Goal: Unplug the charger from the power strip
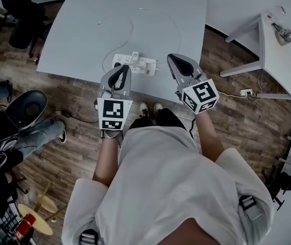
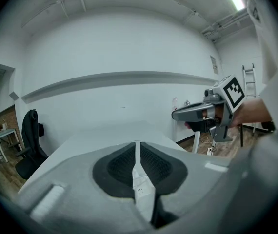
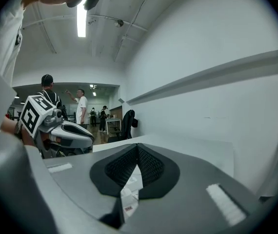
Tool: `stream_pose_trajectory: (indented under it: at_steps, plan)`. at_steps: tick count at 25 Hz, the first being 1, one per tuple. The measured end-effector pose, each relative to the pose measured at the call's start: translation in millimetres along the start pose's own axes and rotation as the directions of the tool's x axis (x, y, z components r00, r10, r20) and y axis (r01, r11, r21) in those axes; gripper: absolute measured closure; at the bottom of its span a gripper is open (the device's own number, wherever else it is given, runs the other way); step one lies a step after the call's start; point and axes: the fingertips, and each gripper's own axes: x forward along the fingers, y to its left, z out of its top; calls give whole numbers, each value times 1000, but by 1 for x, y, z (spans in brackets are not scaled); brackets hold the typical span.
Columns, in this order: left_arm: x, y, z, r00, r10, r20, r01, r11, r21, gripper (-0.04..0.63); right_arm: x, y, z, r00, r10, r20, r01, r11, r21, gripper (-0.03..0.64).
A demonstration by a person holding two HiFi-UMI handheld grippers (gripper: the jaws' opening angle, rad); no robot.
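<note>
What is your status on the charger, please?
Left claw and right claw shut, empty. Charger plugged into power strip, untouched. Path clear.

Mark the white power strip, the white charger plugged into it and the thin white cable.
white power strip (image 1: 143, 64): head view, top face.
white charger (image 1: 134, 56): head view, its body.
thin white cable (image 1: 131, 32): head view, loop's bend.

in the head view the left gripper (image 1: 121, 68) covers the near left end of the power strip (image 1: 141, 64). the charger (image 1: 134, 56) on it is too small to tell how deep it sits. in the left gripper view the strip shows only as a thin slice through the slit of the closed jaws. the right gripper view gives just a white sliver (image 3: 129, 199) with a red mark too small to read. the thin cable (image 1: 130, 32) fades out on the table (image 1: 79, 40).
</note>
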Motion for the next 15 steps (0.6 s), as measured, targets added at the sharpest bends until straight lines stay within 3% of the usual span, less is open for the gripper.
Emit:
stream_pose_trajectory:
  at_steps: [15]
  plan:
    - [29,-10,-35,993,62,-105,-69,995,-66,549,35,-17,-61,981,138,-134,-136,990,19,614]
